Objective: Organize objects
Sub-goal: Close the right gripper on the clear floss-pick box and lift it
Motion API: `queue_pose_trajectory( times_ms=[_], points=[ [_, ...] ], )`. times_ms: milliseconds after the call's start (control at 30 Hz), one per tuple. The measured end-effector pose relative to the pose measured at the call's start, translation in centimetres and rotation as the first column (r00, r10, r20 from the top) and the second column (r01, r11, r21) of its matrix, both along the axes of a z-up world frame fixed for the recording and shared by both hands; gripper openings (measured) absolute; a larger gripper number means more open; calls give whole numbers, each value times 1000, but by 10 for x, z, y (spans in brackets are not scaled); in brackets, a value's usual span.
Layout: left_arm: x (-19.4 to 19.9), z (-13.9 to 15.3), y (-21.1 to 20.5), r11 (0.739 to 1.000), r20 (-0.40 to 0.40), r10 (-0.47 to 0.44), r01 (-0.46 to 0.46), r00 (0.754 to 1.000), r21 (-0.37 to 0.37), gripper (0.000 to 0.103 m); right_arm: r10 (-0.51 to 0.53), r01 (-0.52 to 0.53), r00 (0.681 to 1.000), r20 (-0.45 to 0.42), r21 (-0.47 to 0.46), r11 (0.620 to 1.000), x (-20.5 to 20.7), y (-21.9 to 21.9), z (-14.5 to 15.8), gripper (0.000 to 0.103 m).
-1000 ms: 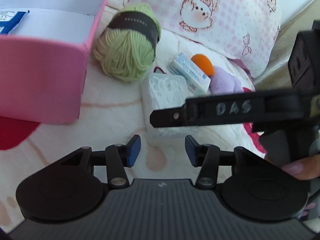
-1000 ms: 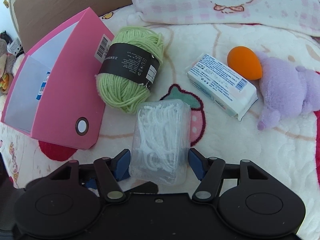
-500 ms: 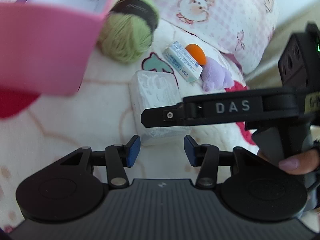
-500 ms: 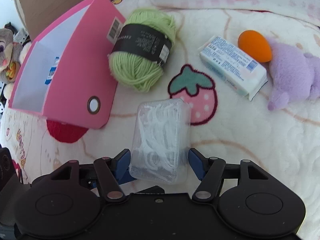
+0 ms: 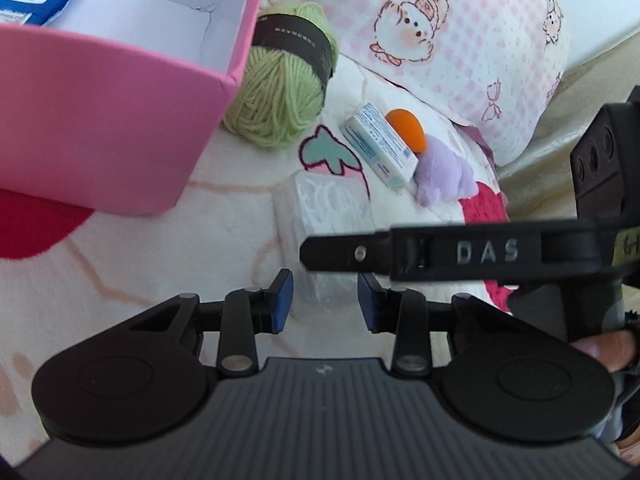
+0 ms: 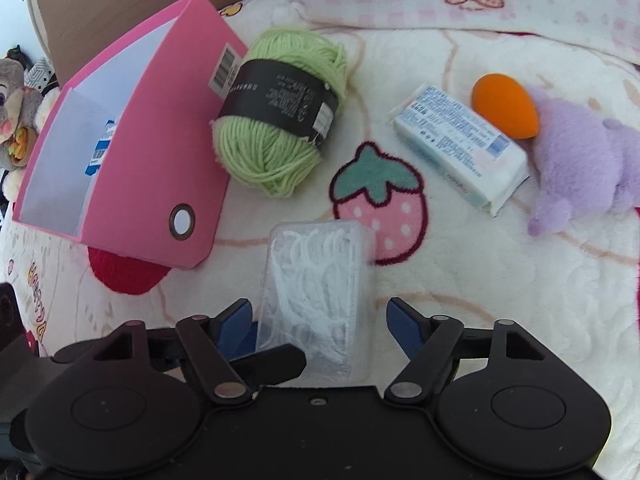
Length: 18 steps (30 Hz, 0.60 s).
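Observation:
A clear box of white floss picks point(image 6: 320, 280) sits between the fingers of my right gripper point(image 6: 320, 320). Its jaws are opening: the right pad stands clear of the box and the left pad is close beside it. In the left wrist view the box point(image 5: 328, 208) runs away from my left gripper point(image 5: 325, 300), whose jaws are closing around its near end, with a thin gap still showing at the left pad. One right finger point(image 5: 440, 250) crosses over the box. I cannot tell whether the box rests on the blanket. A pink open box point(image 6: 160, 152) point(image 5: 100, 140) stands at the left.
Green yarn point(image 6: 276, 128) leans on the pink box, which holds a blue-white packet point(image 5: 32, 0). A wipes pack point(image 6: 460, 148), an orange sponge point(image 6: 504, 106) and a purple plush point(image 6: 580, 160) lie at the right. A checked pillow point(image 5: 440, 40) lies behind, with plush toys point(image 6: 16, 112) far left.
The right jaws have spread and come off the floss box. The left jaws have narrowed around its near end. The box has shifted back off the strawberry print.

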State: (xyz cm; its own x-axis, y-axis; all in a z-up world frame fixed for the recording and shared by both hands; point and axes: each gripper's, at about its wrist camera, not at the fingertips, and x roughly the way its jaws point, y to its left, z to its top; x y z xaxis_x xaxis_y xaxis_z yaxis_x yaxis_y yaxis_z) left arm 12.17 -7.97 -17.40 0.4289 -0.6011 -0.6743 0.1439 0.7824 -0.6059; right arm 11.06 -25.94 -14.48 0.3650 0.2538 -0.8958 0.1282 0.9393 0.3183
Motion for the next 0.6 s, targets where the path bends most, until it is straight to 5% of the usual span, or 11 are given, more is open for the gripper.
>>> queue_pose_trajectory(
  times_ms=[167, 600],
  points=[
    [7, -9, 2, 999, -41, 15, -17, 999, -50, 38, -1, 1, 1000, -12, -24, 1000, 4, 1, -5, 77],
    [5, -7, -11, 1000, -28, -30, 30, 999, -8, 44, 20, -22, 999, -29, -73, 997, -3, 12, -7, 69]
  ],
)
